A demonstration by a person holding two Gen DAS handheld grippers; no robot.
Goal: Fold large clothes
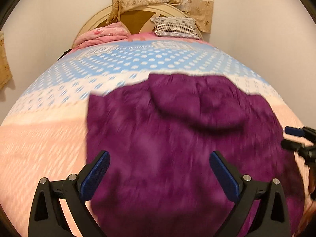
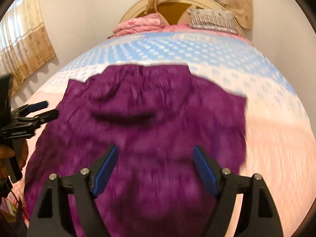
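Note:
A large purple fleece hooded garment [image 1: 177, 138] lies spread flat on the bed, hood toward the headboard; it also fills the middle of the right wrist view [image 2: 148, 128]. My left gripper [image 1: 159, 158] is open and empty, hovering over the garment's near left part. My right gripper [image 2: 156, 154] is open and empty over the garment's near middle. The right gripper also shows at the right edge of the left wrist view [image 1: 296, 138]. The left gripper shows at the left edge of the right wrist view [image 2: 43, 109]. Both views are motion-blurred.
The bed has a pink, white and blue dotted cover [image 1: 49, 138]. A folded pink blanket [image 1: 102, 34] and a striped pillow [image 1: 175, 27] lie by the rounded headboard [image 1: 136, 18]. Beige curtains [image 2: 23, 45] hang on the walls.

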